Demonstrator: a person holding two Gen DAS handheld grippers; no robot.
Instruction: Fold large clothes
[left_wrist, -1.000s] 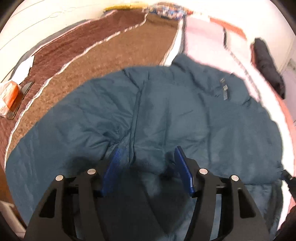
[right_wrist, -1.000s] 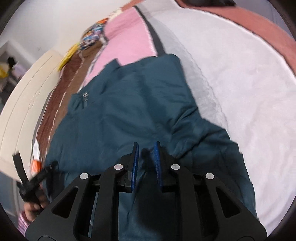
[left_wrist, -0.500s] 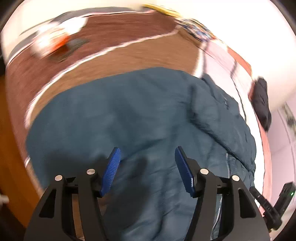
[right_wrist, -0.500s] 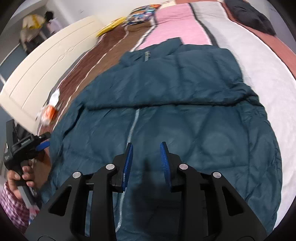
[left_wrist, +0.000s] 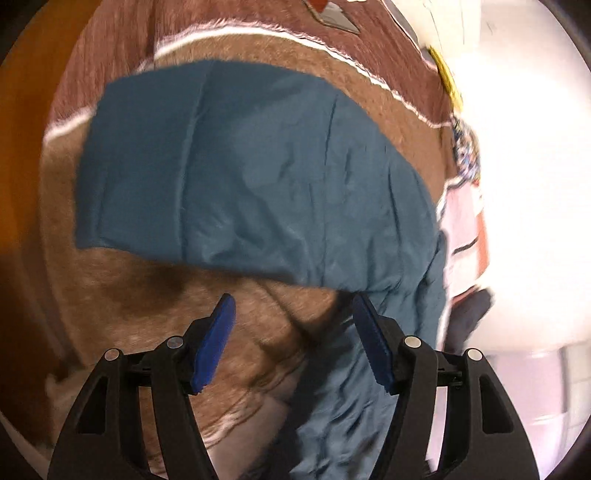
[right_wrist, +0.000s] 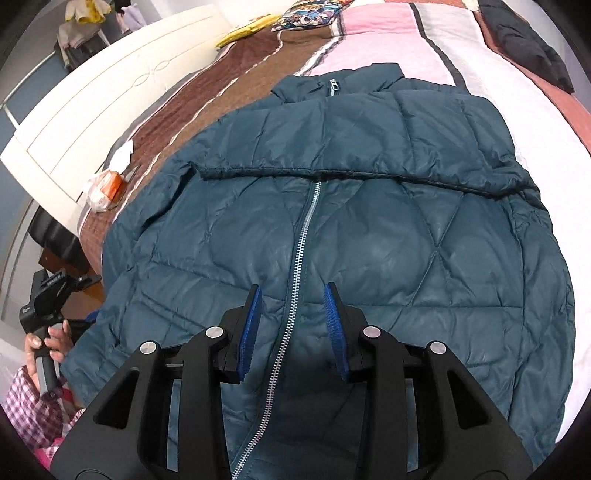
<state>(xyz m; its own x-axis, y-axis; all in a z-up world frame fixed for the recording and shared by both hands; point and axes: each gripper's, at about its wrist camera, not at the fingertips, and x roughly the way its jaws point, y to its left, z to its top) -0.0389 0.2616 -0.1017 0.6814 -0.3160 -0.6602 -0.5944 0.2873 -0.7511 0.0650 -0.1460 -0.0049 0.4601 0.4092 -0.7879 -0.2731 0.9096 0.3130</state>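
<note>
— Progress check: where do you stand with the jacket (right_wrist: 369, 229)?

— Early, by my reading. You have 1 sleeve laid across the chest, its cuff edge running just above the zipper (right_wrist: 295, 280); the other sleeve (left_wrist: 236, 166) lies stretched out sideways from the body, unfolded. That sleeve and the body folds are left, I judge.

— And your claws?

— Your left gripper (left_wrist: 291, 343) is spread wide with nothing between the pads — it hovers over bare blanket just below that loose sleeve. Your right gripper (right_wrist: 291, 328) has just been opening; it straddles the zipper and pinches nothing.

— What's around the jacket?

— It lies on a bed under a striped blanket (right_wrist: 236, 88) — brown, pink, white bands. A cream headboard (right_wrist: 110, 92) stands beyond the brown side, and a dark garment (right_wrist: 524, 44) sits well apart.
</note>
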